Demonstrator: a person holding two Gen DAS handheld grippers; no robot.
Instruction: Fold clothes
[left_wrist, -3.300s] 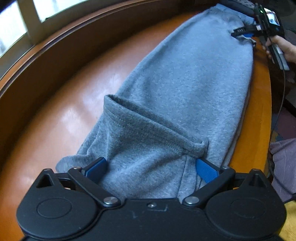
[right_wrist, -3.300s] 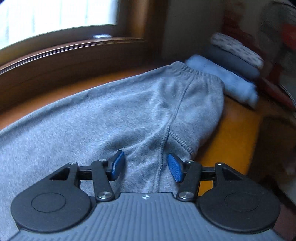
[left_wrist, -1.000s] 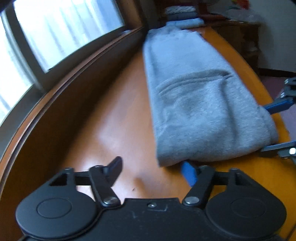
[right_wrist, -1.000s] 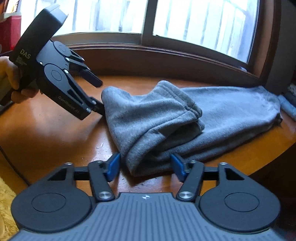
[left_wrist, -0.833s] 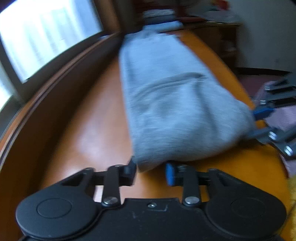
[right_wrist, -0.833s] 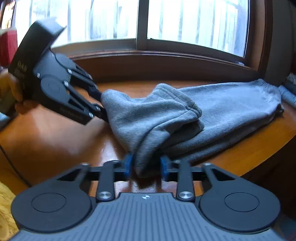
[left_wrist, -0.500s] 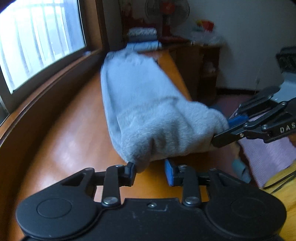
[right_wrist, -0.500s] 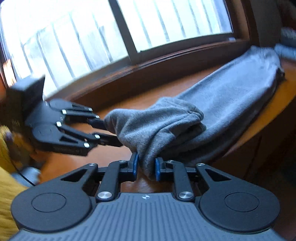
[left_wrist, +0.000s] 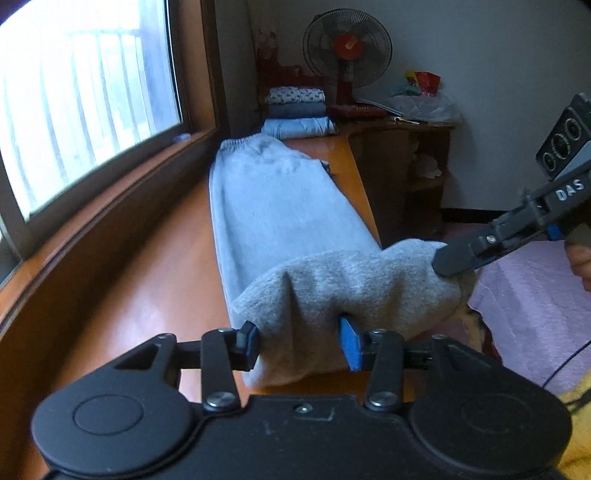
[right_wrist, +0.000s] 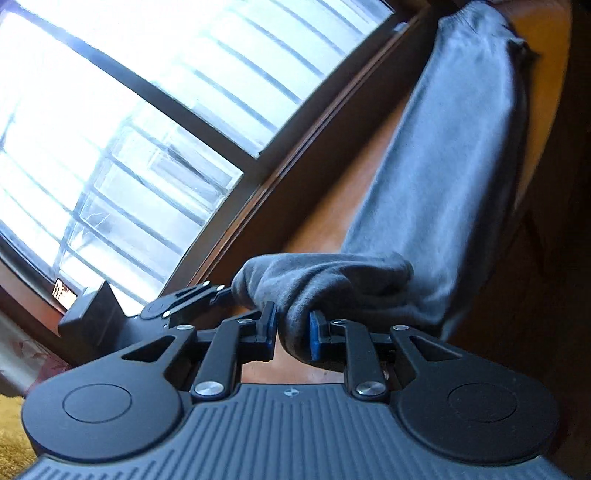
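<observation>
Grey sweatpants (left_wrist: 280, 206) lie lengthwise on the wooden table (left_wrist: 147, 277), waistband at the far end. The near, folded end (left_wrist: 351, 284) is lifted off the wood. My left gripper (left_wrist: 301, 341) has a thick bunch of this end between its pads; its jaws are opening slightly, but the pads still press on the cloth. My right gripper (right_wrist: 291, 332) is shut on the other corner of the same end (right_wrist: 321, 284). In the left wrist view the right gripper (left_wrist: 454, 258) comes in from the right. In the right wrist view the left gripper (right_wrist: 221, 291) sits just behind the cloth.
A stack of folded clothes (left_wrist: 297, 110) sits at the table's far end, beside a fan (left_wrist: 347, 48). A window (left_wrist: 74, 92) with a wooden sill runs along the left. A shelf unit (left_wrist: 406, 166) and a pink cloth (left_wrist: 535, 295) lie to the right of the table.
Both grippers closed on the folded near end of the sweatpants and raised it off the table. The right gripper rolled, so its view is tilted now.
</observation>
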